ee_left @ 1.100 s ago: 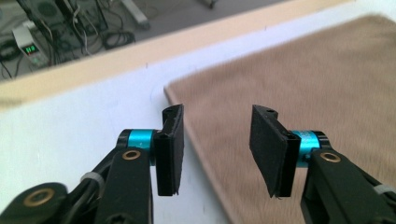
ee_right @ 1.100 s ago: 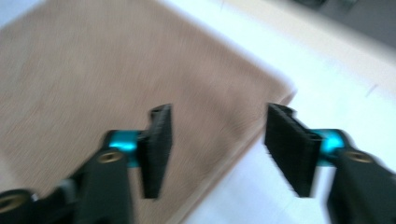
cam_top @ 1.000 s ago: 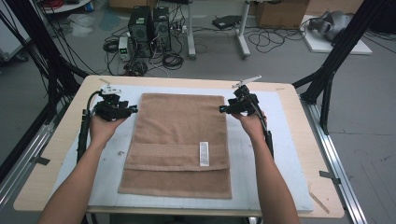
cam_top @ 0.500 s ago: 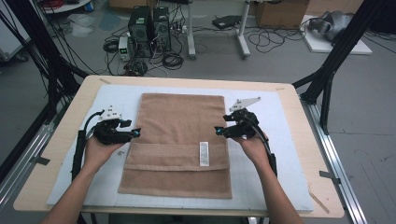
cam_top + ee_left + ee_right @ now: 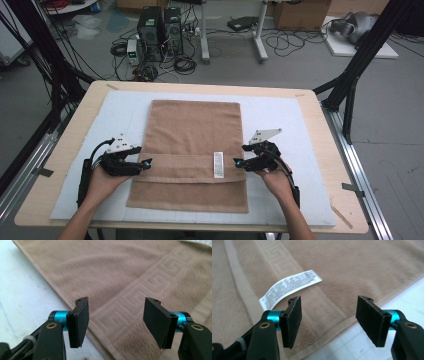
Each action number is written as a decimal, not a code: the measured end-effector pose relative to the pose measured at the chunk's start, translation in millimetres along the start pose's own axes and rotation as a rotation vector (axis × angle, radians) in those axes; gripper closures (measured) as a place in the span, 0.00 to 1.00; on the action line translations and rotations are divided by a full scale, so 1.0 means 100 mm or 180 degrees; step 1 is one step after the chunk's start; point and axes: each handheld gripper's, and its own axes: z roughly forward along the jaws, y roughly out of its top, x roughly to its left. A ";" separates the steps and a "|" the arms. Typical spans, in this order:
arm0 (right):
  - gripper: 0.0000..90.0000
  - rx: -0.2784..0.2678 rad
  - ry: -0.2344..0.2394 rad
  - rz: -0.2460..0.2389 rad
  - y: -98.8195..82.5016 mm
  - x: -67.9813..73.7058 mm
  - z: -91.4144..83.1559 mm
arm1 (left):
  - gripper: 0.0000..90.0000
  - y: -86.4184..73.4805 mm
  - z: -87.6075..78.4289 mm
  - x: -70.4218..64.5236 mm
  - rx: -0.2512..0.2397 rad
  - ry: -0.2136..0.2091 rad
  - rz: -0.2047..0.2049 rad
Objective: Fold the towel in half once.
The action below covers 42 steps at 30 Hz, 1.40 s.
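The brown towel [image 5: 192, 150] lay flat on the white mat [image 5: 300, 120], its folded edge with the white label [image 5: 218, 164] across the middle. The left gripper [image 5: 145, 163] sat at its left edge, jaws having just been opening, nothing between them. The right gripper [image 5: 239, 163] hovered at the right edge, gaping too, gripping nothing.

Both handheld grippers, the left gripper [image 5: 146, 163] and the right gripper [image 5: 237, 162], share black bodies, teal collars, brass screws, flat black foam pads [image 5: 79, 321], grey three-cornered plates and trailing black cables.
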 end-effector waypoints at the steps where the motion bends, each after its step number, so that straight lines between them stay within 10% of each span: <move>1: 0.43 0.0037 0.0022 -0.0030 -0.01 0.01 0.03 | 0.42 -0.02 0.01 -0.01 -0.0006 0.0009 0.0006; 9: 0.58 0.0361 0.0183 -0.0080 -0.05 0.04 0.24 | 0.56 -0.11 0.07 0.02 0.0109 -0.0149 -0.0061; 22: 0.93 0.0351 0.0334 -0.0178 -0.04 0.02 0.23 | 0.93 -0.11 0.09 0.01 0.0143 -0.0209 0.0034; 42: 0.96 0.0206 0.0329 -0.0257 0.16 0.02 0.03 | 0.96 0.04 -0.10 0.03 0.0020 -0.0204 -0.0034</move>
